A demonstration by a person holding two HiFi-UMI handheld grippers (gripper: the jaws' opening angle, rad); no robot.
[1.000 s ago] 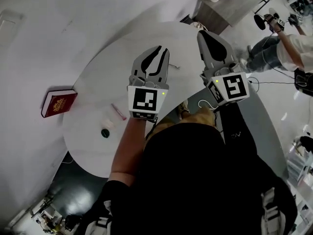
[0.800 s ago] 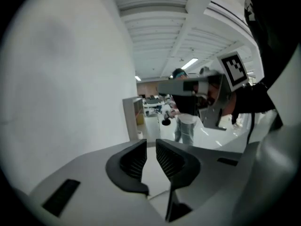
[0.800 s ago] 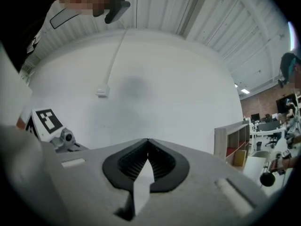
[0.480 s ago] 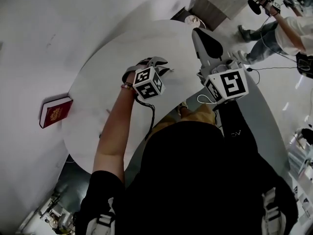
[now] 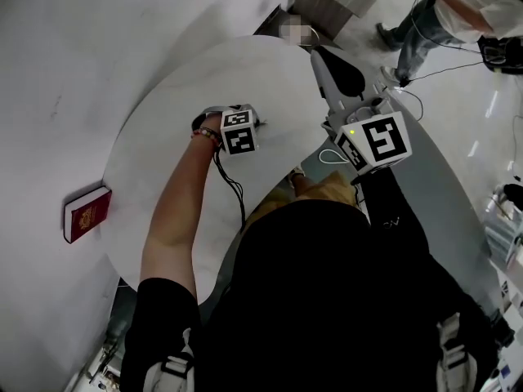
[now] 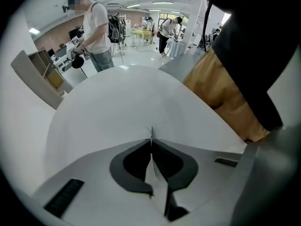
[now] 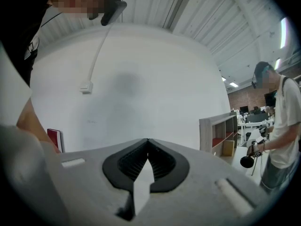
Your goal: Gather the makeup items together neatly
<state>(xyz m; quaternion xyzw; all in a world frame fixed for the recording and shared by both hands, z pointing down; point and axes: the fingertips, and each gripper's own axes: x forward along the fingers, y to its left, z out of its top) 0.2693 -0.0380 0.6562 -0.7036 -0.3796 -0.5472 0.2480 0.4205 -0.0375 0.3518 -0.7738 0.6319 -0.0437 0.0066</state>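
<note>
Left gripper view | left hand-held gripper (image 6: 151, 141) just closed; clamped on thin metal sliver (image 6: 151, 132)

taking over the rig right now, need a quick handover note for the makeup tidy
Left hand-held gripper: down at the white table, jaws have just been closing, now shut on a thin metal sliver.
Right hand-held gripper: shut, empty, held level.
No other makeup items show; the left arm hides part of the table.
Done: no gathered group visible.
Left: probably carry the sliver to the rest, line them up.
</note>
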